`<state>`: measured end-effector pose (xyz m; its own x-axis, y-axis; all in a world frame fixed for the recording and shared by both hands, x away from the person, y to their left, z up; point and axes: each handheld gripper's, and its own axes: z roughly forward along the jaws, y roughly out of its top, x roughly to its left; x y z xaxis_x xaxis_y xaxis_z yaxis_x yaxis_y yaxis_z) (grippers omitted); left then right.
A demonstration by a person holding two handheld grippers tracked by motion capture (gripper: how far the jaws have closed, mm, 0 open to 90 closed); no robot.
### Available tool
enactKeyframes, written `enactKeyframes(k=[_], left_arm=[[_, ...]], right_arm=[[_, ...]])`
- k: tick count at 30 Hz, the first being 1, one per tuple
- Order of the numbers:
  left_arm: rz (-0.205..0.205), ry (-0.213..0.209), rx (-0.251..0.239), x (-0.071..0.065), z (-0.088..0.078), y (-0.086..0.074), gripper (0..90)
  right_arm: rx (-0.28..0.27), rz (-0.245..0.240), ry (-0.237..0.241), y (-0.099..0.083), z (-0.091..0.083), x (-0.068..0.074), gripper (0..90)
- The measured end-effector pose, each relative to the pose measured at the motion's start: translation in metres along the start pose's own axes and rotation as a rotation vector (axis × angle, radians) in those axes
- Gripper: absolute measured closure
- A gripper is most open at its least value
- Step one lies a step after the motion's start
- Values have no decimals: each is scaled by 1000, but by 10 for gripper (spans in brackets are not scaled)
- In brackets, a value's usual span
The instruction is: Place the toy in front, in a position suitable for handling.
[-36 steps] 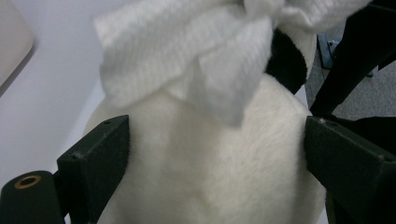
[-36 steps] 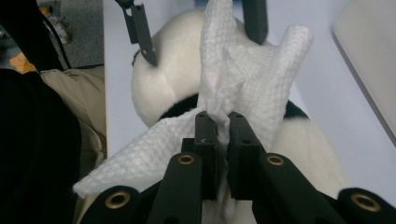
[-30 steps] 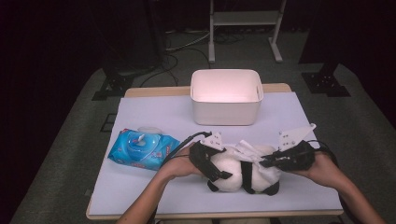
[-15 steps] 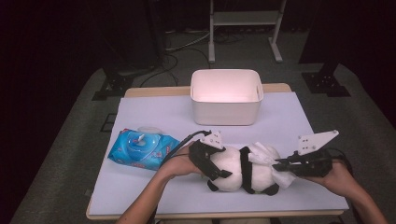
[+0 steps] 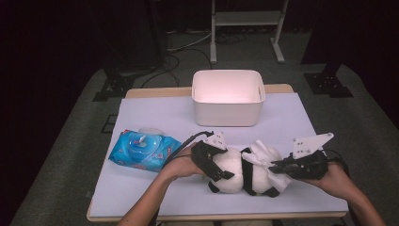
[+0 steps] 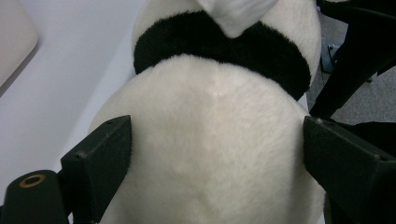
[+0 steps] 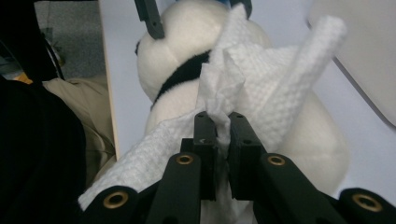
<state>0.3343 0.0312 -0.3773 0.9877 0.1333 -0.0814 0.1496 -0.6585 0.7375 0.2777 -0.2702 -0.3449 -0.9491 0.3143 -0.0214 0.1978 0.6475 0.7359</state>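
A black-and-white panda plush (image 5: 235, 165) lies on its side near the table's front edge. My left gripper (image 5: 214, 162) is shut on its white rounded end. In the left gripper view the two pads (image 6: 109, 154) press into the fur of the plush (image 6: 210, 154) from both sides. A white wipe (image 5: 266, 157) is draped over the plush's other end. My right gripper (image 5: 277, 167) is shut on that wipe. In the right gripper view the jaws (image 7: 218, 122) pinch a fold of the wipe (image 7: 275, 79) against the plush (image 7: 173, 51).
A blue pack of wipes (image 5: 143, 148) lies left of the plush. A white bin (image 5: 228, 96) stands at the back middle of the pale blue table cover (image 5: 155, 117). The table's front edge runs just below the plush.
My right gripper has shifted a little to the right and down with the wipe, so more of the plush's body shows. The left gripper has stayed on the plush.
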Motion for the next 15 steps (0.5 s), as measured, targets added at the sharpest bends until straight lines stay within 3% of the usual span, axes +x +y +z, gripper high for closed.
enactKeyframes(k=[5, 11, 15], left_arm=[[5, 5, 9, -1, 1, 2, 103], [10, 12, 28, -2, 2, 5, 97], [8, 13, 7, -2, 1, 0, 97]], right_arm=[[0, -22, 26, 9, 9, 2, 823], [17, -64, 74, 24, 32, 5, 823], [33, -79, 92, 30, 41, 6, 823]])
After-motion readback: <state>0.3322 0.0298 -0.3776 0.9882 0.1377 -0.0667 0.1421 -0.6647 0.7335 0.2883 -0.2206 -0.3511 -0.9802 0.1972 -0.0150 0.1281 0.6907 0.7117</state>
